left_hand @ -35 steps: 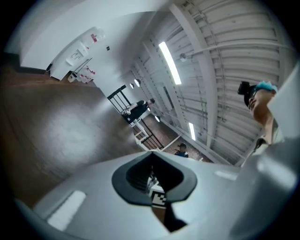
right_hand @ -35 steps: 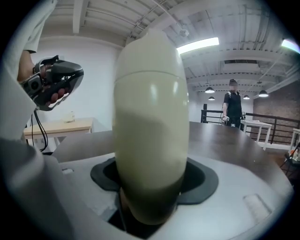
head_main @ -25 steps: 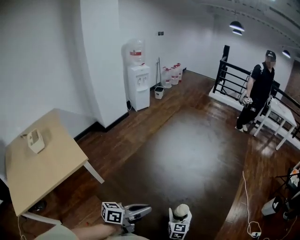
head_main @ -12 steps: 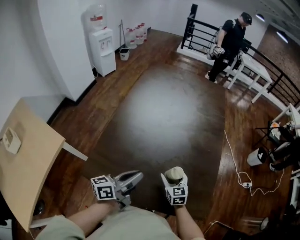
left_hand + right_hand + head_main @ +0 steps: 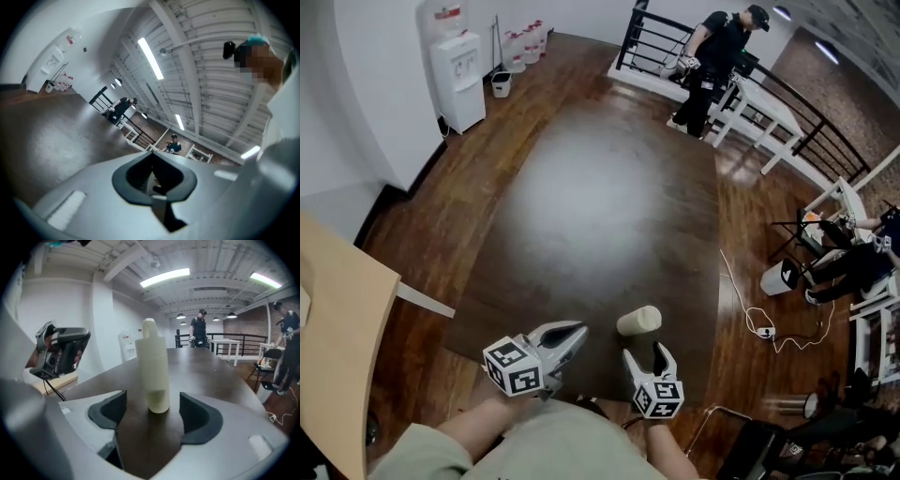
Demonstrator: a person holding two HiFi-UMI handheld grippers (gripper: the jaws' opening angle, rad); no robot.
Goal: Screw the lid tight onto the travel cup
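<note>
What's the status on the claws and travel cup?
Left claw shut, empty. Right claw open, jaws just been opening, nothing between them. Travel cup upright on table ahead of it, lid on. Path clear.

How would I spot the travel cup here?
Find the big dark table in the middle of the room. Near its closest edge stands the travel cup, a slim upright cylinder. It is cream with a narrower rounded lid, pale against dark wood.

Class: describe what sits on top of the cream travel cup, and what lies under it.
A cream lid sits on top of the travel cup, which stands upright on the dark table. The lid covers the opening, so any contents are hidden.
</note>
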